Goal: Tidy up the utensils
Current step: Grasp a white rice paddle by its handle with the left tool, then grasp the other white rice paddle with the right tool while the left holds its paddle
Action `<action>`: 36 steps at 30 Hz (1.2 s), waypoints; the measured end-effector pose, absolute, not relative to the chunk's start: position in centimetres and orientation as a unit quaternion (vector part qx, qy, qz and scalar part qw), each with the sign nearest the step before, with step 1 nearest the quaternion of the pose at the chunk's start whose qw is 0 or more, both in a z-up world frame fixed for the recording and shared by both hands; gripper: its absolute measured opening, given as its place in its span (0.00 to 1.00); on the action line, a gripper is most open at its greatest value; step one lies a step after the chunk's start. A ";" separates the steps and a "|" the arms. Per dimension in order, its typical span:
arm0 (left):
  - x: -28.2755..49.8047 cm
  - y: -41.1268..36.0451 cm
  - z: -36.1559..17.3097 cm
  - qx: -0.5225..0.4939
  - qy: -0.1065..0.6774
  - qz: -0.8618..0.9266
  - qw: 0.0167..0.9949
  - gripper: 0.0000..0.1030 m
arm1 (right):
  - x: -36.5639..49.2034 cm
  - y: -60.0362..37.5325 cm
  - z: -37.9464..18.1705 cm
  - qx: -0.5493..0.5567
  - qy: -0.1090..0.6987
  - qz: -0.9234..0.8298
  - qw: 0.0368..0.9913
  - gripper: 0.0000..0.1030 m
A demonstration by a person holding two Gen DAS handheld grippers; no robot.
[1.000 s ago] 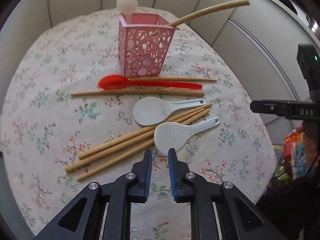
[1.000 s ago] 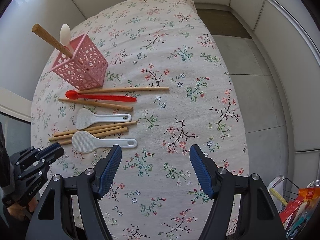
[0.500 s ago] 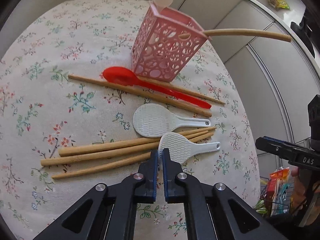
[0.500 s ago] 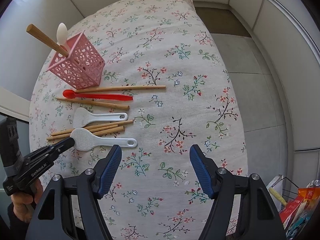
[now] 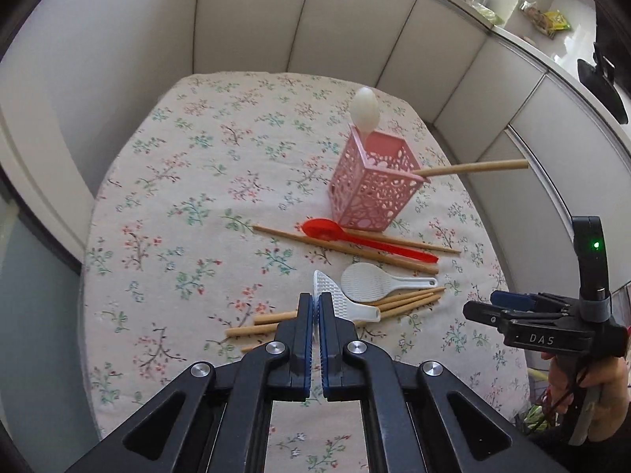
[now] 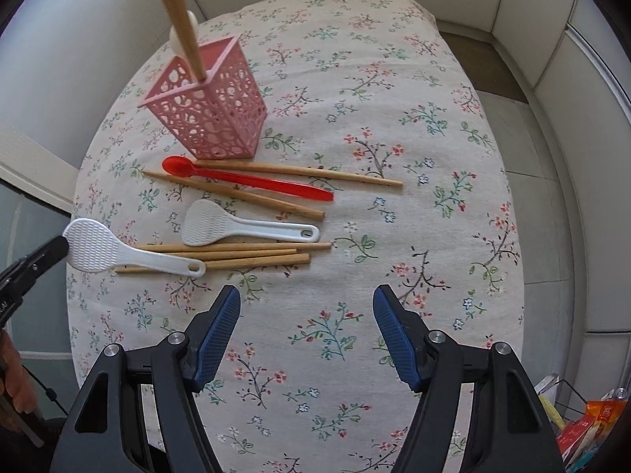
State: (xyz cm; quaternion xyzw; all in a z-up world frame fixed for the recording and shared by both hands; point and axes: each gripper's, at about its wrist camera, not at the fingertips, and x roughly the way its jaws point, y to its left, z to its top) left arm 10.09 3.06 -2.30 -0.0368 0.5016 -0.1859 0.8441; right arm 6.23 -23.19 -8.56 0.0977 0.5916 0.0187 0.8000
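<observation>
Left hand-held gripper (image 5: 316,303) clamped on paddle (image 6: 94,250) edge, lifted off the bench (image 6: 394,118) just over the chopsticks (image 6: 236,254). Right hand-held gripper (image 6: 305,335) wide open, empty. Risk: thin edge grip, the paddle may pivot or slip before reaching the basket (image 6: 209,118).

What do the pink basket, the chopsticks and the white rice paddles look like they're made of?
Pink basket: likely moulded plastic, given its cut-out pattern. Chopsticks: probably wood or bamboo, matte tan with faint grain. White rice paddles: apparently plastic, dimpled blades with a slight sheen.
</observation>
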 end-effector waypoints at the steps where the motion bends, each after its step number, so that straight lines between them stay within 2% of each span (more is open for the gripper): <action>1: 10.0 3.5 -1.8 -0.034 0.495 -0.180 0.850 0.02 | 6.5 -22.4 -8.6 0.094 0.591 0.024 0.801 0.66; 4: 9.5 4.9 -0.3 -0.020 0.470 -0.155 0.869 0.02 | 7.5 -20.0 -9.1 0.080 0.592 0.037 0.801 0.59; 12: 9.8 8.5 0.2 -0.031 0.457 -0.117 0.881 0.02 | 9.9 -13.7 -10.7 -0.028 0.590 0.069 0.804 0.57; 20: 10.3 9.0 -0.4 -0.041 0.461 -0.115 0.879 0.02 | 11.6 -10.8 -13.2 -0.134 0.591 0.090 0.791 0.53; 23: 10.4 9.0 -0.6 -0.040 0.463 -0.113 0.878 0.02 | 12.1 -10.7 -13.4 -0.139 0.582 0.105 0.794 0.48; 30: 10.6 9.1 -0.9 -0.043 0.463 -0.108 0.879 0.02 | 13.3 -10.9 -12.9 -0.125 0.575 0.116 0.801 0.15; 33: 10.6 9.1 -1.0 -0.041 0.464 -0.105 0.879 0.02 | 13.7 -11.5 -12.2 -0.117 0.565 0.101 0.810 0.13; 36: 10.6 9.0 -1.1 -0.041 0.465 -0.102 0.879 0.02 | 13.9 -12.3 -11.4 -0.058 0.568 0.093 0.816 0.15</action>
